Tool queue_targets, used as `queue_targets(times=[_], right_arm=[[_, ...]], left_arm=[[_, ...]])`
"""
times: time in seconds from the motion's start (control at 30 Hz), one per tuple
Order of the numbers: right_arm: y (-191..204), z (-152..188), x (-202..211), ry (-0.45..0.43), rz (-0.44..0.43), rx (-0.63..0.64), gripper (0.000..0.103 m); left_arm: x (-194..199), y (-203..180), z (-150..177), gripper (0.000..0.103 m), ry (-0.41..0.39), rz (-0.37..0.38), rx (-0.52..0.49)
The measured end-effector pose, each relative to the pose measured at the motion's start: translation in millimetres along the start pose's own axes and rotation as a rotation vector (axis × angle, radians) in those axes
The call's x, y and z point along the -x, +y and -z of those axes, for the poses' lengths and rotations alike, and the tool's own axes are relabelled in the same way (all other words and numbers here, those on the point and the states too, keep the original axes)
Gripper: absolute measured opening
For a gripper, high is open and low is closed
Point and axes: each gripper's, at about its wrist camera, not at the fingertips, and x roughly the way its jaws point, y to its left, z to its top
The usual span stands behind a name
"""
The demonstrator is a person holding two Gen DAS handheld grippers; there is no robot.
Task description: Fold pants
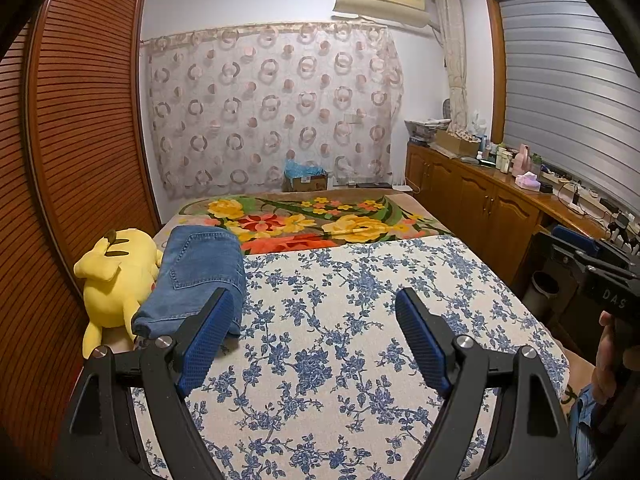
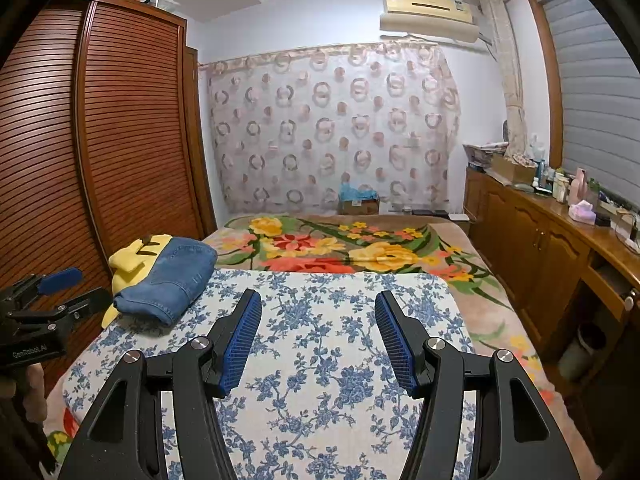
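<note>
Folded blue jeans (image 1: 196, 276) lie at the far left of the blue-flowered white cloth (image 1: 360, 320), partly resting on a yellow plush toy (image 1: 116, 276). My left gripper (image 1: 316, 300) is open and empty, above the cloth just right of the jeans. In the right wrist view the jeans (image 2: 168, 278) lie at the cloth's (image 2: 320, 340) far left corner. My right gripper (image 2: 318, 300) is open and empty above the cloth's middle. The left gripper (image 2: 68, 288) shows at the left edge there; the right gripper (image 1: 576, 248) shows at the right edge of the left wrist view.
The cloth covers a bed with a flowered blanket (image 1: 320, 220). A slatted wooden wardrobe (image 1: 80, 140) stands at the left. A low wooden cabinet (image 1: 500, 192) cluttered with bottles runs along the right. A curtain (image 1: 272, 112) and a cardboard box (image 1: 306, 180) are at the far end.
</note>
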Motion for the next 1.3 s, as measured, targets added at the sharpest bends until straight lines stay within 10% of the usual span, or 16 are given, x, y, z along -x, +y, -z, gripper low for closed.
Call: queue_targets(times=[1.3], right_arm=[[2.4, -0.2, -0.5, 0.0, 0.003, -0.002, 0.061]], left_arm=[[2.4, 2.6, -1.4, 0.083, -0.009, 0.002, 0.003]])
